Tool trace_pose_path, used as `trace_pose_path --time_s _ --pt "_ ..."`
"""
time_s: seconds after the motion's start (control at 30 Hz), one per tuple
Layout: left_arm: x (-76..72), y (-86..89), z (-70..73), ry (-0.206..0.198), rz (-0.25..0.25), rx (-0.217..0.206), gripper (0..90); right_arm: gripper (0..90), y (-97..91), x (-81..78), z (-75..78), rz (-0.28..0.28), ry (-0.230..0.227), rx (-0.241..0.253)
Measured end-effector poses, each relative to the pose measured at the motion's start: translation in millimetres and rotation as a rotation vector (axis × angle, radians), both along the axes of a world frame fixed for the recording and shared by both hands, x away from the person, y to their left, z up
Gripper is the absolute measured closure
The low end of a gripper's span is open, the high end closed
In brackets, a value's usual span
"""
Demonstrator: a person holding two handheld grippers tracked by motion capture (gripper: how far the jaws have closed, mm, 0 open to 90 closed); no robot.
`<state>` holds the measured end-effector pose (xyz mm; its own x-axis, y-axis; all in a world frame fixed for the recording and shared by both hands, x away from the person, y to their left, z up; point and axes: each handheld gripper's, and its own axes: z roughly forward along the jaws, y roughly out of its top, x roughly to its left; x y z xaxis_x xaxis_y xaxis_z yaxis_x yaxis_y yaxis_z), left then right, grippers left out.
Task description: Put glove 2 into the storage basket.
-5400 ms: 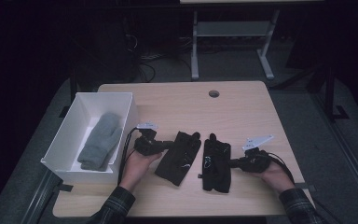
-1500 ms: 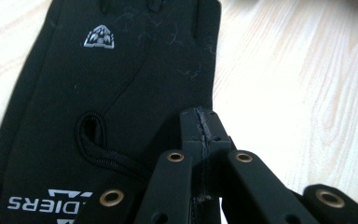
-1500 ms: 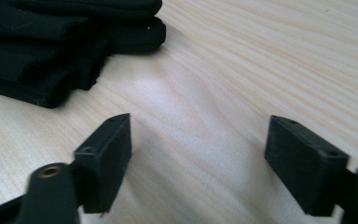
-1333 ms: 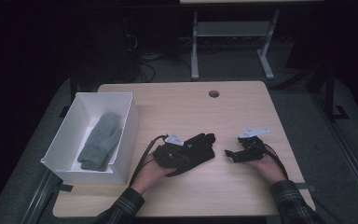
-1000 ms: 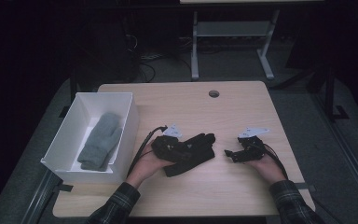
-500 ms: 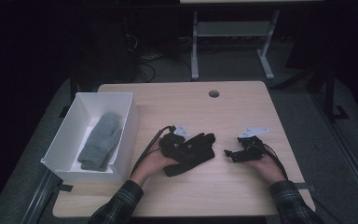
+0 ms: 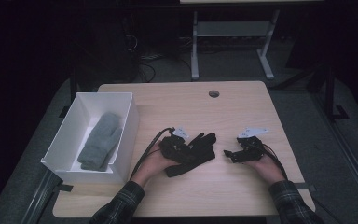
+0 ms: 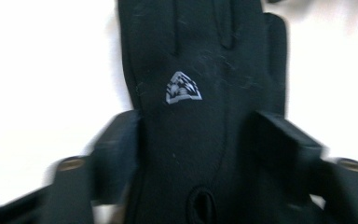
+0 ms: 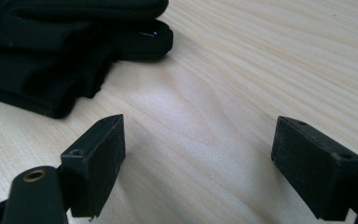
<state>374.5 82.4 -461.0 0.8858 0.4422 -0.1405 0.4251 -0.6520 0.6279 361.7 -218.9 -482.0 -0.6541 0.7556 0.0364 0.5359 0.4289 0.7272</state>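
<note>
The left hand (image 7: 153, 161) rests low on the bench (image 7: 242, 196). Its left claw (image 8: 193, 140) has just been closing and squeezes the black gloves (image 7: 193, 154) from both sides. The right claw (image 9: 198, 154) sits wide apart, holding nothing, near the gloves.

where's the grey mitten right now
In the high view, the grey mitten lies inside the white box at the table's left edge, left of the black gloves.

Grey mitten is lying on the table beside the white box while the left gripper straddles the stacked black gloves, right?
Not quite. The grey mitten lies inside the white box, not beside it on the table, as the high view shows. The rest holds: the left gripper straddles the black gloves.
</note>
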Motion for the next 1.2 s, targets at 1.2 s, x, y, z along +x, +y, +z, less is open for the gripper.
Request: trace_pose_path --time_s 1.2 --pt "-3.5 50.3 134.7 -0.026 0.152 -0.054 66.1 17.2 0.8 -0.5 -0.1 -0.003 0.001 0.004"
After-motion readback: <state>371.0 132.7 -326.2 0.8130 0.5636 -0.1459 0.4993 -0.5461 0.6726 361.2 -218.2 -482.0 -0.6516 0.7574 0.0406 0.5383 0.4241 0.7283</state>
